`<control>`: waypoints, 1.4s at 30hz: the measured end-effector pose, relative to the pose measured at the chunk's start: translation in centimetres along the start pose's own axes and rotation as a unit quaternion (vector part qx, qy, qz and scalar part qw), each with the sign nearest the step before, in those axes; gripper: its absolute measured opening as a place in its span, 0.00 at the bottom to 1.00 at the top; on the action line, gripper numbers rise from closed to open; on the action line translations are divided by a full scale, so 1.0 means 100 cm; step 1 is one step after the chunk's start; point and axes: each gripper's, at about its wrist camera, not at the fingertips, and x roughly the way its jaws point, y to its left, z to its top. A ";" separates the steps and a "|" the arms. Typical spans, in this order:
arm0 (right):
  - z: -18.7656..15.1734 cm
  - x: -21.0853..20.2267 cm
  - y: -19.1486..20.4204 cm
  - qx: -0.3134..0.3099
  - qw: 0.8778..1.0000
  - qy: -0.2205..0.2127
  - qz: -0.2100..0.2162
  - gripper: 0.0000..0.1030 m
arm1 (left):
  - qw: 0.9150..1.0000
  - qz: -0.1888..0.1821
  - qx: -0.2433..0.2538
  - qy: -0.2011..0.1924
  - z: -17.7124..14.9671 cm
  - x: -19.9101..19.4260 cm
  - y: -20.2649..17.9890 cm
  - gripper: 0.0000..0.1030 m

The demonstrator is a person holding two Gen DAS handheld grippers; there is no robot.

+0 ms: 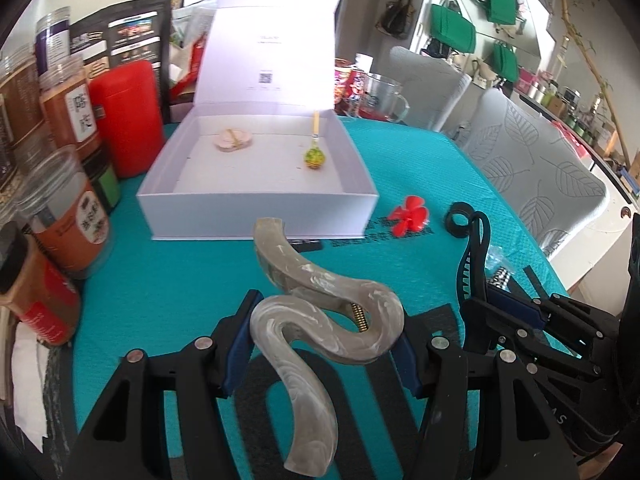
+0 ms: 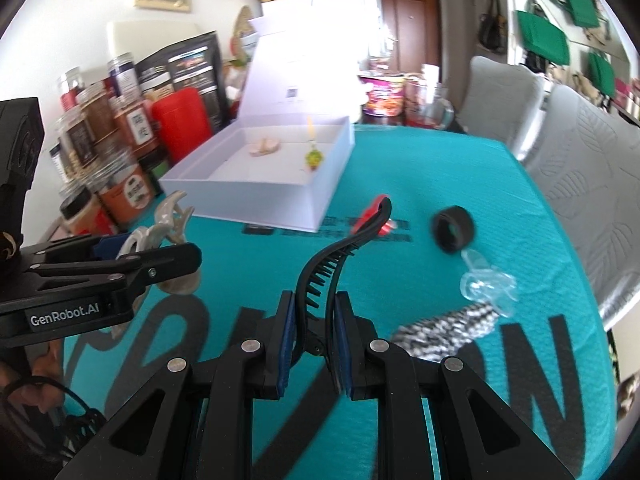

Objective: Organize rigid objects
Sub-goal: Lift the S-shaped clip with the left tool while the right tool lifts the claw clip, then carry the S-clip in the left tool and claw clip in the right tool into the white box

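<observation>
Box [image 1: 256, 216] lies at twelve o'clock from both; left gripper [image 1: 320, 344], nearer, clenches marbled hair claw [image 1: 316, 320], right gripper [image 2: 316, 344] grasps black banana clip [image 2: 340, 256].

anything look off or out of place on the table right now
Nothing is spilled or broken. Loose pieces lie outside the open white box: a red flower clip, a black ring, a clear clip and a black-and-white scrunchie. Each hand-held gripper holds a hair clip.
</observation>
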 end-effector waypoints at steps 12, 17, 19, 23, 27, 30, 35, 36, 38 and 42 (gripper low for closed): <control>0.030 0.014 0.040 -0.044 0.998 -0.004 0.038 0.19 | 1.000 0.013 -0.012 -0.015 0.018 -0.008 0.029 0.58; 0.043 0.014 0.050 -0.055 0.998 -0.009 0.040 0.19 | 1.000 0.016 -0.007 -0.020 0.030 -0.011 0.036 0.58; 0.049 0.012 0.052 -0.059 0.997 -0.012 0.040 0.19 | 1.000 0.015 -0.005 -0.025 0.036 -0.014 0.038 0.58; 0.062 0.008 0.056 -0.061 0.997 -0.019 0.046 0.19 | 0.999 0.008 0.001 -0.033 0.047 -0.018 0.040 0.58; 0.074 0.003 0.057 -0.066 0.996 -0.027 0.047 0.19 | 0.999 0.004 0.011 -0.041 0.059 -0.021 0.038 0.58; 0.085 0.001 0.057 -0.070 0.996 -0.033 0.047 0.19 | 0.999 0.000 0.019 -0.050 0.069 -0.024 0.034 0.58; 0.103 -0.003 0.054 -0.071 0.995 -0.045 0.048 0.19 | 0.997 -0.007 0.029 -0.066 0.087 -0.028 0.032 0.58; 0.106 -0.003 0.053 -0.071 0.995 -0.046 0.049 0.19 | 0.997 -0.008 0.031 -0.069 0.090 -0.028 0.031 0.58; 0.113 -0.003 0.052 -0.073 0.995 -0.050 0.047 0.19 | 0.997 -0.008 0.034 -0.074 0.096 -0.028 0.031 0.58; 0.126 0.001 0.050 -0.078 0.994 -0.055 0.046 0.19 | 0.996 -0.009 0.037 -0.078 0.108 -0.023 0.033 0.58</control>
